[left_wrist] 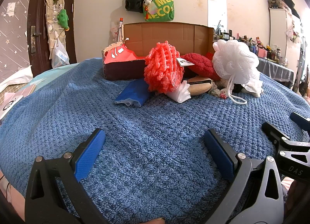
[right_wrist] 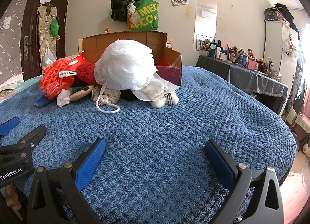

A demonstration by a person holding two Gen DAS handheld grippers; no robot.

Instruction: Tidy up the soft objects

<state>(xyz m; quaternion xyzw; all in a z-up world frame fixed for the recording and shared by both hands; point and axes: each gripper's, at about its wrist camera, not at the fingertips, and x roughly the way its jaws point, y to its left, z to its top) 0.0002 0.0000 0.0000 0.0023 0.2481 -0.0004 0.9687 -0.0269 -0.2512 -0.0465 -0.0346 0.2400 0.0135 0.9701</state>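
A heap of soft things lies on the blue towel [left_wrist: 147, 146] in front of a cardboard box [left_wrist: 166, 36]. A white mesh bath pouf [left_wrist: 236, 60] [right_wrist: 126, 65] tops the heap on the right. A coral-red mesh pouf [left_wrist: 163, 68] [right_wrist: 55, 77] sits on the left, and a red knitted piece [left_wrist: 201, 65] lies between them. Lower down lie a blue cloth [left_wrist: 133, 93], a white sock [left_wrist: 181, 92] and a white plush [right_wrist: 160, 96]. My left gripper [left_wrist: 154, 136] and right gripper [right_wrist: 155, 146] both hover open and empty over bare towel, well short of the heap.
The box holds a coral shoe [left_wrist: 118, 53] at its left end. A dark door [left_wrist: 50, 22] stands at the left, and bags [left_wrist: 158, 5] hang on the wall behind. A cluttered table [right_wrist: 242, 69] stands at the right, past the bed's edge.
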